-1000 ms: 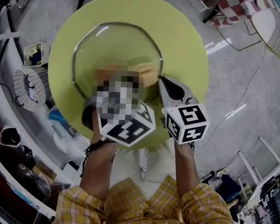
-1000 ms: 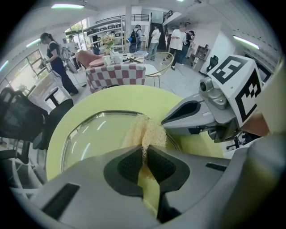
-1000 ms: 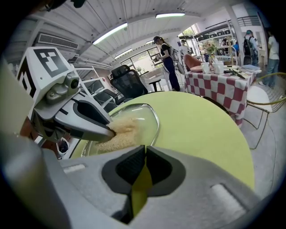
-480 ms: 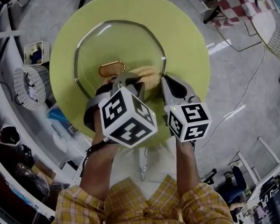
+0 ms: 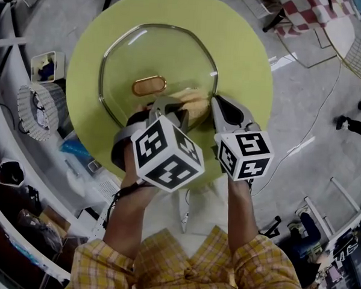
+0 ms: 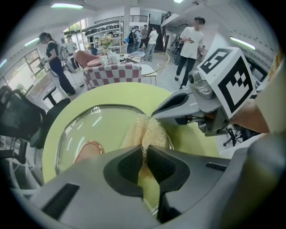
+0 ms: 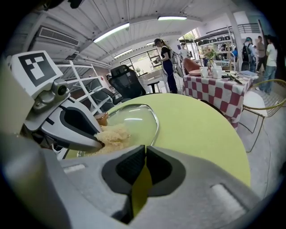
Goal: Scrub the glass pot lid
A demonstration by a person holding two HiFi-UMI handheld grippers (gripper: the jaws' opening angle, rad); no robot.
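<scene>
- Round green table (image 5: 251,60) carries the glass lid (image 5: 167,52), lying flat, handle (image 5: 149,85) up.
- Left gripper (image 6: 144,150) pinches a pale scrubber (image 6: 151,129) on the lid.
- Right gripper (image 7: 145,150), jaws together, empty, beside its rim.

Open showroom hall: display shelves (image 6: 105,26), checkered table (image 6: 114,74), standing people (image 6: 190,39).

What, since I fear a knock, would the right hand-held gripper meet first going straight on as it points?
Likely the glass pot lid, at its metal rim just ahead of the right hand-held gripper; depth is unclear, so it could pass over the table.
</scene>
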